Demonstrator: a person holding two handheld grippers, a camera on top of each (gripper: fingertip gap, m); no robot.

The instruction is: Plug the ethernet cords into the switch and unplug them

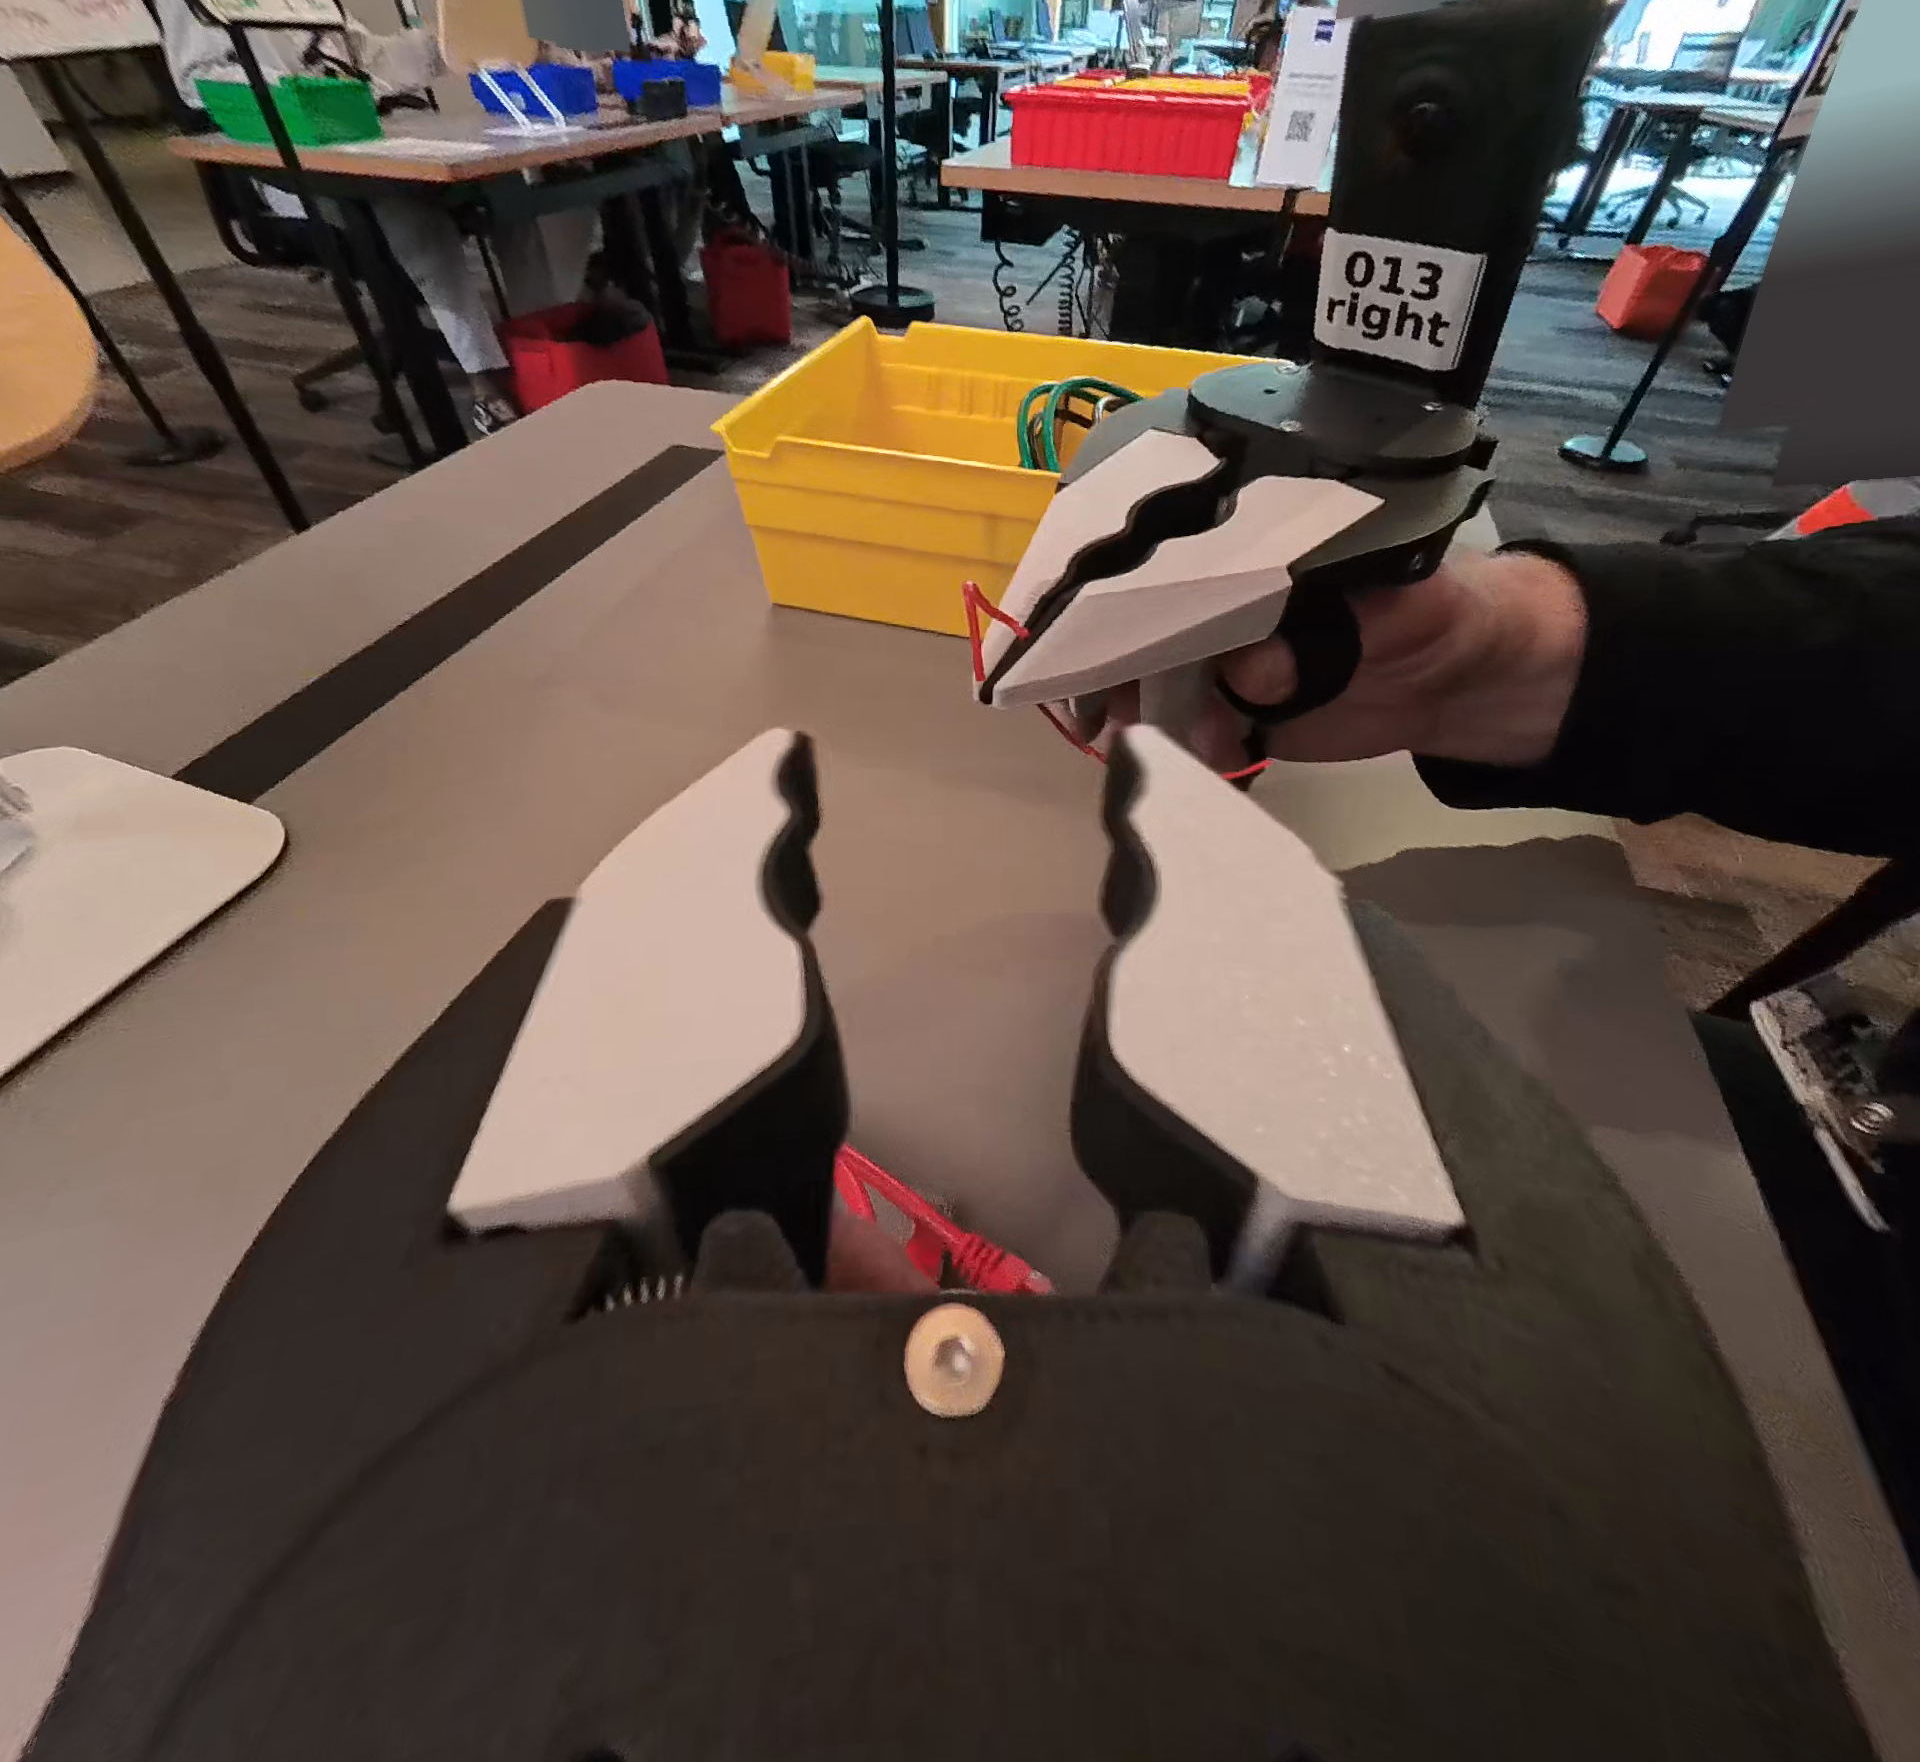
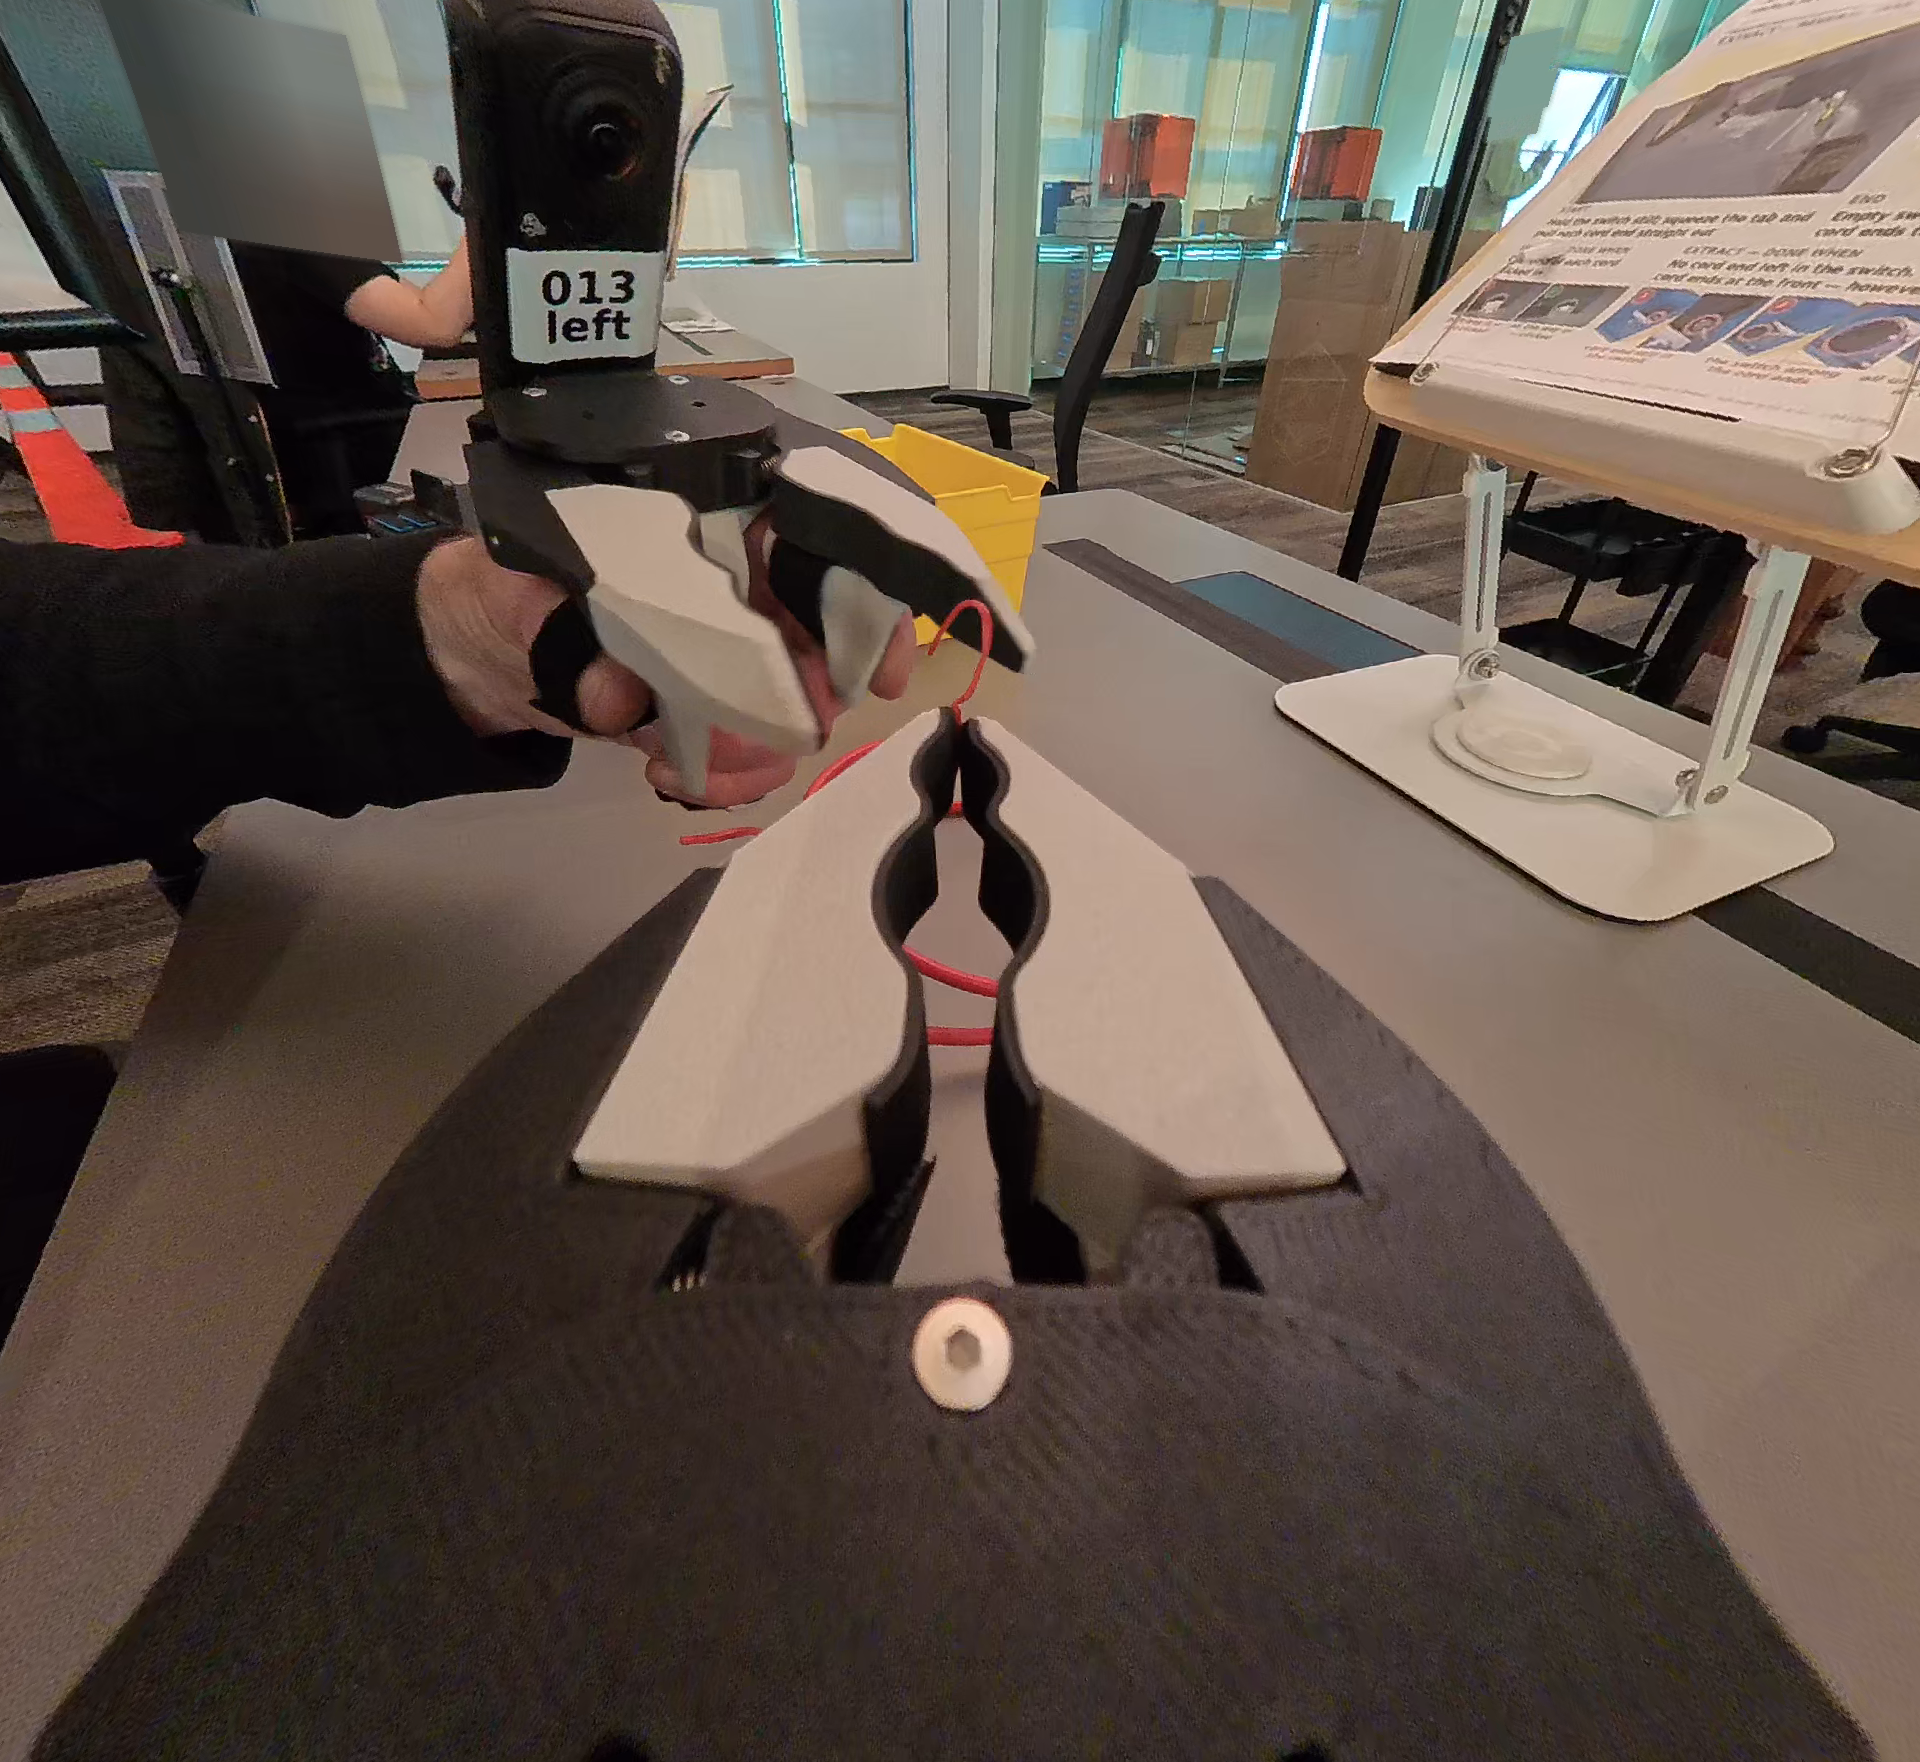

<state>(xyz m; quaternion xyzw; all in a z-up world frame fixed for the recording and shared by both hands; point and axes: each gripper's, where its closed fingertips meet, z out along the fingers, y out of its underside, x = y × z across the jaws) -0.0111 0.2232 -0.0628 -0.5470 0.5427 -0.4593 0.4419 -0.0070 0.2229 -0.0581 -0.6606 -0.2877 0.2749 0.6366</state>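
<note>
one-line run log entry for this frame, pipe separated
right gripper: shut on red cord | left gripper: open, empty | yellow bin: green cord inside | switch: not in view

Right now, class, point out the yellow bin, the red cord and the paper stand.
yellow bin (image 1: 831, 517): left wrist view, front wall.
red cord (image 2: 951, 974): right wrist view, stretch between the claw's fingers.
paper stand (image 2: 1621, 871): right wrist view, white base plate.

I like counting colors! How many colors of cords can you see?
2. A thin red cord is pinched in the right claw, with its red plug end under the open left claw. Green cords sit in the yellow bin. More may hide inside.
</note>
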